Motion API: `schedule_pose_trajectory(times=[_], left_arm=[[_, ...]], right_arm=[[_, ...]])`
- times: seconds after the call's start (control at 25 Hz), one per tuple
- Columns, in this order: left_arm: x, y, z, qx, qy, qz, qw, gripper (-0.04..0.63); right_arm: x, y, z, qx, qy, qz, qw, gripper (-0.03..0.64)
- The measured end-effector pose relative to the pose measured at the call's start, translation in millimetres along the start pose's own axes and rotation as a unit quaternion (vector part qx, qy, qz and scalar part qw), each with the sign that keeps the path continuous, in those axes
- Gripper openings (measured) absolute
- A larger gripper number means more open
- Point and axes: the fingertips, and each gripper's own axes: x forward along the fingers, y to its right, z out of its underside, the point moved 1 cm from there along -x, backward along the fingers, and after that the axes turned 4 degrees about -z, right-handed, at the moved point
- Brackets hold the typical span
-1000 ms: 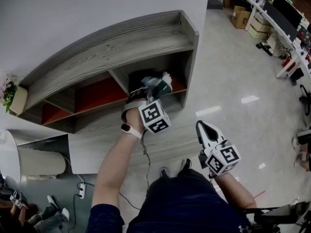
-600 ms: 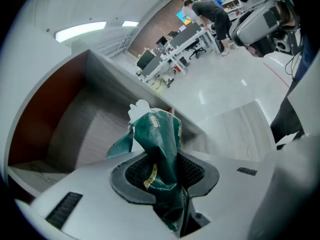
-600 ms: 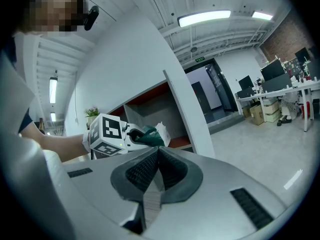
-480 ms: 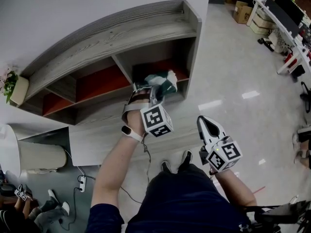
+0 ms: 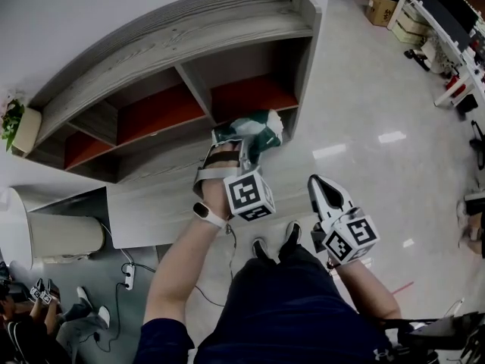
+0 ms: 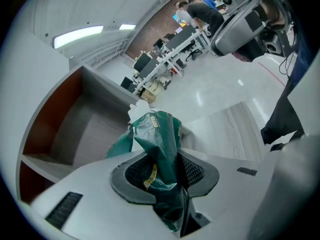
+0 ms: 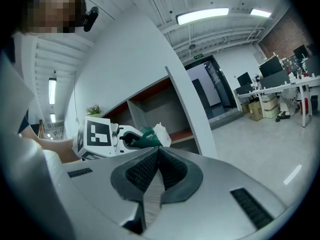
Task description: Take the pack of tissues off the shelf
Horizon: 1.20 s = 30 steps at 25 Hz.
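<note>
The green and white pack of tissues (image 5: 254,131) hangs in front of the grey wooden shelf (image 5: 189,36), outside its right red-backed compartment (image 5: 254,93). My left gripper (image 5: 241,149) is shut on the pack. In the left gripper view the crumpled green wrapper (image 6: 159,134) is pinched between the pads of the left gripper (image 6: 162,170). My right gripper (image 5: 324,190) is lower right, over the floor, shut with nothing in it. The right gripper view shows its closed tips (image 7: 156,153), with the left gripper (image 7: 125,137) and the pack (image 7: 150,134) beyond them.
A potted plant (image 5: 14,123) stands on the shelf's left end. A white bin (image 5: 61,237) and a power strip (image 5: 127,277) are at lower left. Desks with monitors (image 5: 447,14) and cardboard boxes (image 5: 383,6) line the far right across a glossy floor.
My left gripper has drawn the tissue pack out of the right compartment and back toward me. The right gripper has stayed in about the same place.
</note>
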Motion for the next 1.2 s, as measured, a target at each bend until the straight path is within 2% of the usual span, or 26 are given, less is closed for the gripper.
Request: schedule_pose_trajectory(times=[0.52,1.2], left_arm=[[6.6,46.9,6.7,-0.007,0.006,0.013,0.9999,0.124],[54.1,107.4,30.9,-0.005,-0.012,0.043,0.999,0.126]], right_arm=[[-8.3,3.1,5.9,-0.001,-0.006,0.015,1.0,0.011],[-10.2,19.7,18.4,0.006,-0.019,0.033,0.999,0.011]])
